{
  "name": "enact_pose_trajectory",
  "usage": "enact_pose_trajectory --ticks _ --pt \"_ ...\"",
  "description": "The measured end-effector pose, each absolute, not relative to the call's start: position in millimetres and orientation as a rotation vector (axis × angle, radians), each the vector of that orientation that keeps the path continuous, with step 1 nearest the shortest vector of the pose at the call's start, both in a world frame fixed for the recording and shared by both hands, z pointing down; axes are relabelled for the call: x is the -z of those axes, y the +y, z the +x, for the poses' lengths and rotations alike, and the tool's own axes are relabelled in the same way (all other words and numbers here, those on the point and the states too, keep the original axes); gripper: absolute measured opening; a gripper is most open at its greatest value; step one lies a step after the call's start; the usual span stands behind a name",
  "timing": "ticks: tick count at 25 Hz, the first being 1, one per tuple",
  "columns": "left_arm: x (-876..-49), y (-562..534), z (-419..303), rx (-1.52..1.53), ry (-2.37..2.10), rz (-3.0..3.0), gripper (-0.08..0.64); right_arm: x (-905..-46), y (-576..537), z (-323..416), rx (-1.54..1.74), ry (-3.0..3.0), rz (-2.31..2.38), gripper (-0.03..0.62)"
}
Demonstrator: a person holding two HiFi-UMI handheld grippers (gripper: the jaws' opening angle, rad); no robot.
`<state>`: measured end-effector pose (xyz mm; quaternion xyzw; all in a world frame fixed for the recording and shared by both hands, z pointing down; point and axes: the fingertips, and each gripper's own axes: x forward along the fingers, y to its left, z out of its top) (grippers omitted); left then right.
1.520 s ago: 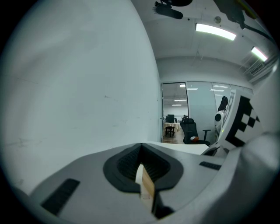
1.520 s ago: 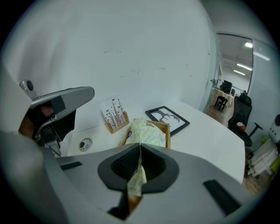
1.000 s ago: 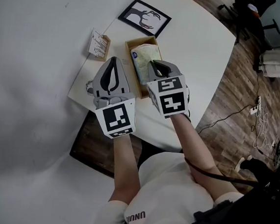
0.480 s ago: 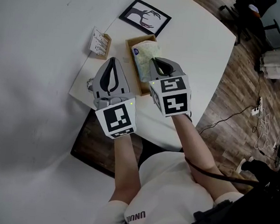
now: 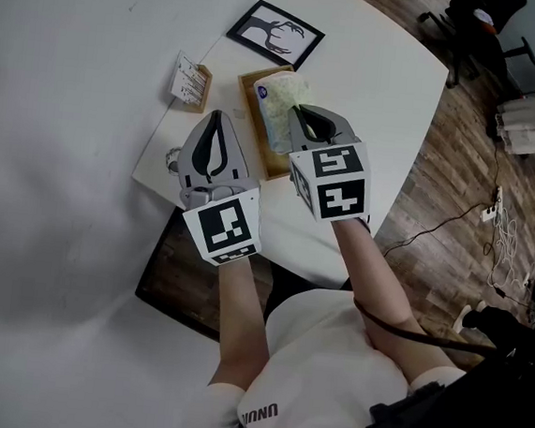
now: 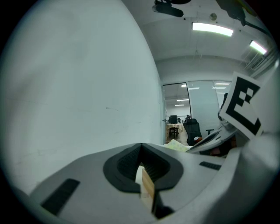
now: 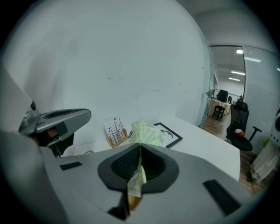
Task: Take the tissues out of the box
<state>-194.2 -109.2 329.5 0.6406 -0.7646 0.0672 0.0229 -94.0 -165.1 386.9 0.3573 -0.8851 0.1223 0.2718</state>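
**Counter** (image 5: 392, 98): white top with a rounded corner, one side set against a white wall. Lying directly on it:

1. **Wooden box** (image 5: 267, 74): open-topped and oblong, standing on the counter a little way out from the wall.
2. **Card stand** (image 5: 191, 83): a small wooden holder with an upright printed card. It is left of the box, near it but apart, beside the wall.
3. **Framed picture** (image 5: 276, 33): a black frame around a dark line drawing on white. It lies flat beyond the box's far end, not touching it.
4. **Small dark item** (image 5: 172, 162): left of the box's near end, by the wall, too small to identify.
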Motion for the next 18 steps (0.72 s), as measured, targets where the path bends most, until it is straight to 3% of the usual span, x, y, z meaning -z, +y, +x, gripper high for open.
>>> enact_pose_trajectory --ticks 18 --pt "-321.2 -106.1 -182.4 -0.199 -2.368 2.017 0.012 -353.2 -161.3 -86.9 -0.243 -2.45 0.993 0.02"
